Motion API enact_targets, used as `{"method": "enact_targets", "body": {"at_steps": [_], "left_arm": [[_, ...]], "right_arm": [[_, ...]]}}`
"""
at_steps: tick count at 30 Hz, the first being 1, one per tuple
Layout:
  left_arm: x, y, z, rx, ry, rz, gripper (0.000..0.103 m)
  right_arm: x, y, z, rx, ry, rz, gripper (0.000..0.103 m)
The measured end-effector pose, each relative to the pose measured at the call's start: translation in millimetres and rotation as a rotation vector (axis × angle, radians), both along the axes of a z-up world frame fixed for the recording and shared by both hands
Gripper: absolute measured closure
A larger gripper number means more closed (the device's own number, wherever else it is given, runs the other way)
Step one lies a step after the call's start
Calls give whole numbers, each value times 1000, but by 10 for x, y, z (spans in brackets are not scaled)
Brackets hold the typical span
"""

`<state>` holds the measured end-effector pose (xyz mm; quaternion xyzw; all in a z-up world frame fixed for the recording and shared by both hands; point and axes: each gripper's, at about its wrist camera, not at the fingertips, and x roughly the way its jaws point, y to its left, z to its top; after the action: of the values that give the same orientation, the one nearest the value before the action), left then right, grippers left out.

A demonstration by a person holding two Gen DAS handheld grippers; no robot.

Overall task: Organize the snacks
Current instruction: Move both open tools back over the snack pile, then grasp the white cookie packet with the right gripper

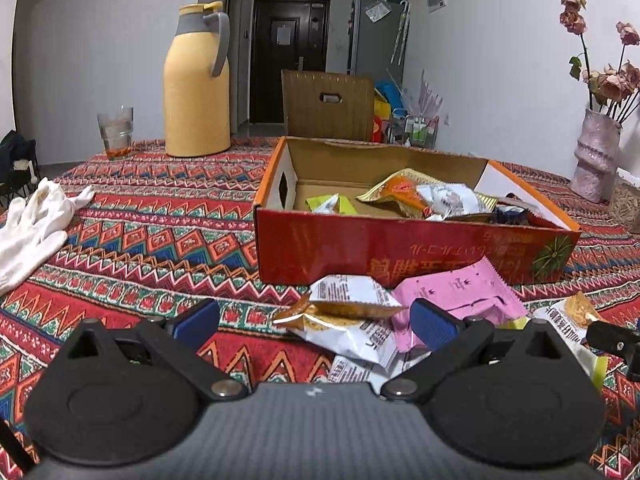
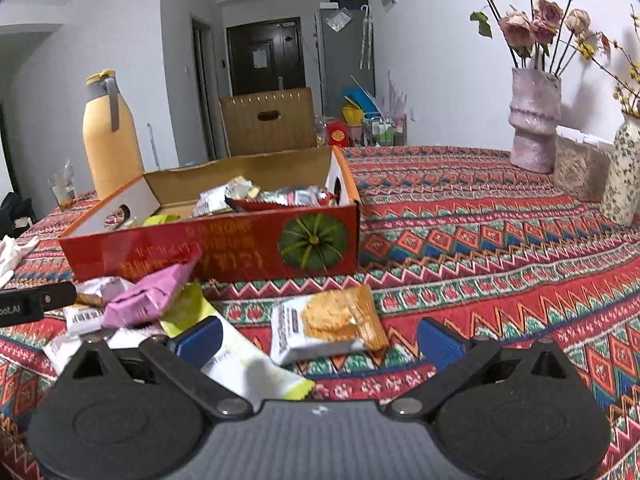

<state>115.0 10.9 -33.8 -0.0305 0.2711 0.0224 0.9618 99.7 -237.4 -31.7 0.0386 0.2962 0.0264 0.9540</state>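
The loose snacks lay in a small heap on the patterned tablecloth point(image 1: 160, 216), just in front of the long red wall of the cardboard box point(image 1: 400, 252). In that heap a pink packet point(image 1: 460, 300) leaned against the box wall, overlapping a white and orange packet point(image 1: 348, 312). A cracker packet point(image 2: 324, 324) lay flat on the cloth a little to the right of the heap, apart from the box, and a white and green bar wrapper point(image 2: 240, 360) lay beside it. More wrapped snacks point(image 1: 424, 196) sat inside the box, mostly toward its right end.

The left gripper point(image 1: 316, 322) hung low over the heap with its jaws wide apart, holding nothing. The right gripper point(image 2: 318, 338) was likewise spread open, the cracker packet lying between its fingers but untouched.

Toward the table's far left corner stood a yellow thermos jug point(image 1: 196, 84) and a drinking glass point(image 1: 115, 132). White gloves point(image 1: 32, 220) lay at the left edge. A pale pink vase point(image 2: 534, 120) of dried roses stood along the right edge.
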Motion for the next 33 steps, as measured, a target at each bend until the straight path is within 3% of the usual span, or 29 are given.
{"method": "enact_targets", "body": {"at_steps": [19,28,33], "left_arm": [[52,91,-17,-62,29,-3,0],[58,101,-24,-66,39,-1,0],[69,108,-33,-69,46,0,0]], "right_arm": [[229,13,-47,-62,67,-32,0],[619,16,-170,-142,164,32,0],[701,-31,-237,-99,181,64,2]]}}
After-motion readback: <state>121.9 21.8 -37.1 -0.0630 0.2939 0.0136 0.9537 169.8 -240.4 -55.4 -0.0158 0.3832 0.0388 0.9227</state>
